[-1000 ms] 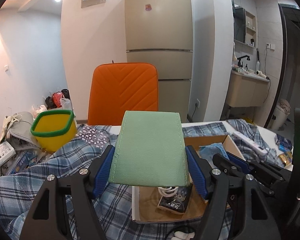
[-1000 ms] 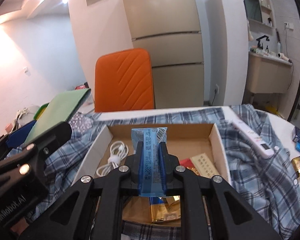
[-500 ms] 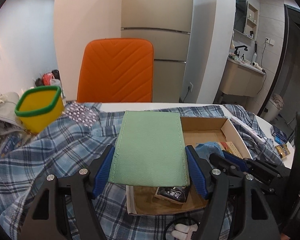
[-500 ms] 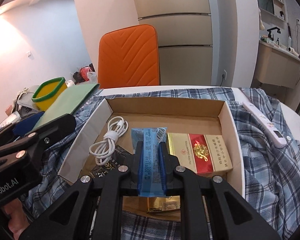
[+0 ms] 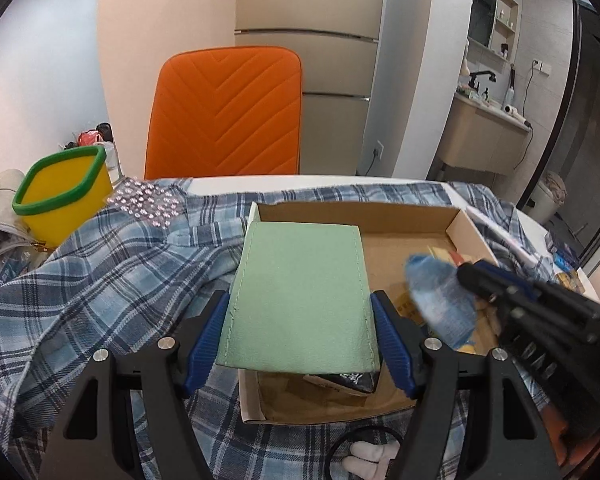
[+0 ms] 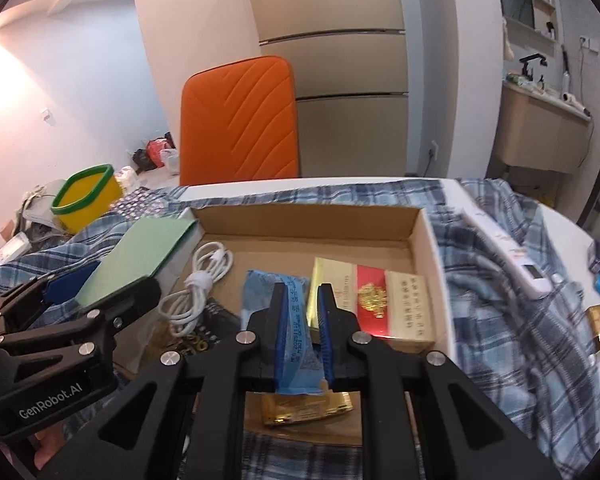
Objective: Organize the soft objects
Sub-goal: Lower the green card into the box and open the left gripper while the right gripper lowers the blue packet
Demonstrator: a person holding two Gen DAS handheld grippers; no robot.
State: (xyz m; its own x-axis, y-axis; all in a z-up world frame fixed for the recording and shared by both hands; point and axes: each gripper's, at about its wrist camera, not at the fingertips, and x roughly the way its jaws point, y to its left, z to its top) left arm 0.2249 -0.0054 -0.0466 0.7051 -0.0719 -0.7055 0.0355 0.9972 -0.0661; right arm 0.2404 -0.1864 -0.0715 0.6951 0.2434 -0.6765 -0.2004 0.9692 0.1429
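Left gripper [image 5: 300,332] is clamping a green pouch [image 5: 300,296] across its width, jaws spread wide and bearing on both stitched edges. The pouch is hanging over the left wall of the cardboard box [image 6: 418,240], its far end at 12 o'clock from the jaws.

Right gripper [image 6: 303,308] is pinching a blue packet [image 6: 296,320], jaws nearly together, with a narrow gap on the right side of the wrapper. The packet is sitting low over the box floor, just beside the gold and red carton [image 6: 374,304] at 3 o'clock and the white cable [image 6: 198,284] at 9 o'clock. A gold pack [image 6: 306,408] is lying at 6 o'clock, under the gripper.

Judgement: the step in hand is placing both soft items into the box.
- The packet should be lowered flat into the bare strip between cable and carton before the jaws part, so it is not riding up on either neighbour.
- The pouch is straddling the box wall; it should be carried further toward 3 o'clock before release, or it is likely to slide out onto the plaid cloth [image 5: 112,272].
- The two grippers are working close together; releasing one at a time is advisable.
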